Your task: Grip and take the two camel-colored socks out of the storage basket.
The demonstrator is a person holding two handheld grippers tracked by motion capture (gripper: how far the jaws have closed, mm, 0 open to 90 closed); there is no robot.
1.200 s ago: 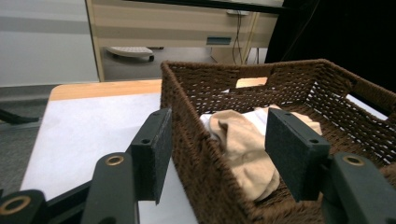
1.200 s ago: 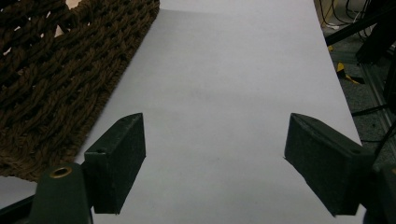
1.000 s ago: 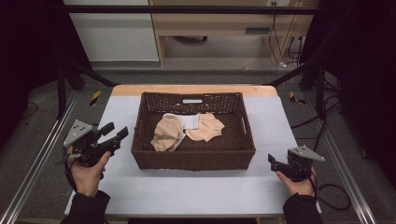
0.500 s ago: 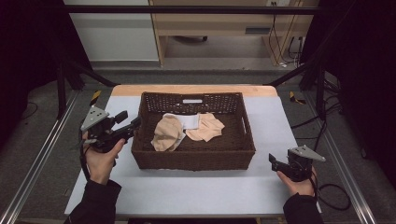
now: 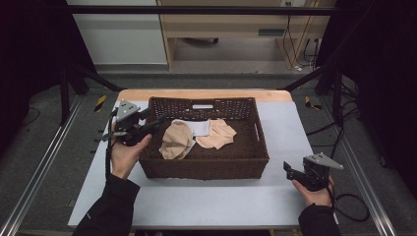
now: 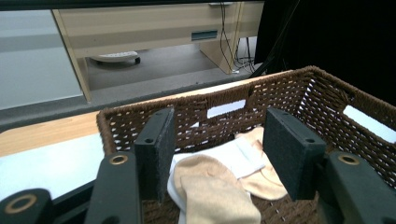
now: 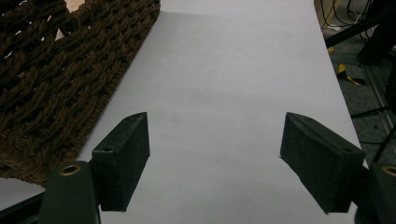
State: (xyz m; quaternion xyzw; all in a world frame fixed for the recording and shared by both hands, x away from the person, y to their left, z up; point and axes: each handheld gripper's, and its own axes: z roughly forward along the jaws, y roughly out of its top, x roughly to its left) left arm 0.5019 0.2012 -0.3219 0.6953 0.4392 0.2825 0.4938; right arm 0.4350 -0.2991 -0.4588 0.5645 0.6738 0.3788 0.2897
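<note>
Socks [image 5: 196,136] lie heaped in the wicker basket [image 5: 260,147] on the bench [image 5: 290,123], the white one mostly hidden beneath the tan pair; left gripper [image 5: 156,122] hovers at the basket's left rim, jaws apart, empty, just closing slightly; right gripper [image 5: 289,169] rests beside the basket, jaws parted over bare bench, narrowing, holding nothing.

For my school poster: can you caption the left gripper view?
Open left gripper aims at tan socks in a brown wicker basket.

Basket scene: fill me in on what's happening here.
A person holds a gripper in each hand at a table. The left gripper, jaws open, has moved to the wicker basket and points at the tan sock lying with other socks inside. Nothing is gripped. The right gripper waits open over the bare table.
</note>
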